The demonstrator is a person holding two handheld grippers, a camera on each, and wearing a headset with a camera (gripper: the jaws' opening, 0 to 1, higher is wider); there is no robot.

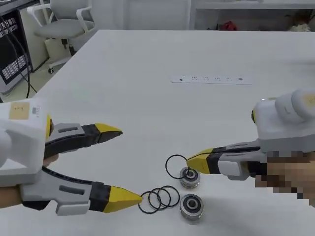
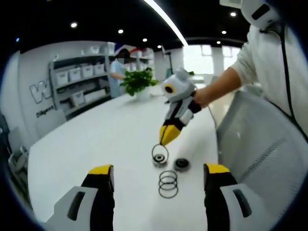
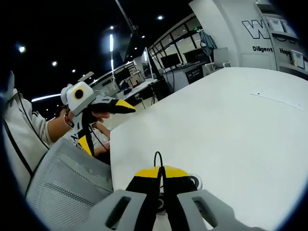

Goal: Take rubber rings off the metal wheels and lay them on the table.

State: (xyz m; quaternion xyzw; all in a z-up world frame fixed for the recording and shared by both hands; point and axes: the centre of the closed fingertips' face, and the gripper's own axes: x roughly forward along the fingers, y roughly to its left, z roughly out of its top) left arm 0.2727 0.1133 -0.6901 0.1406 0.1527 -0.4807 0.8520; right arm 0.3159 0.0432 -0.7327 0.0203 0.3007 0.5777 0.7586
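Loose rings (image 1: 158, 198) beside wheels (image 1: 191, 205) — white strip (image 1: 211, 79) beyond.

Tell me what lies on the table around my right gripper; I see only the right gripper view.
Observer: Three thin black rubber rings lie overlapping on the white table, at the lower tip of the open left gripper.
Operator: Count the wheels.
Observer: Two. The far small round metal wheel sits under the right gripper, which is shut on a fourth black rubber ring. The near wheel stands apart, beside the three laid rings.
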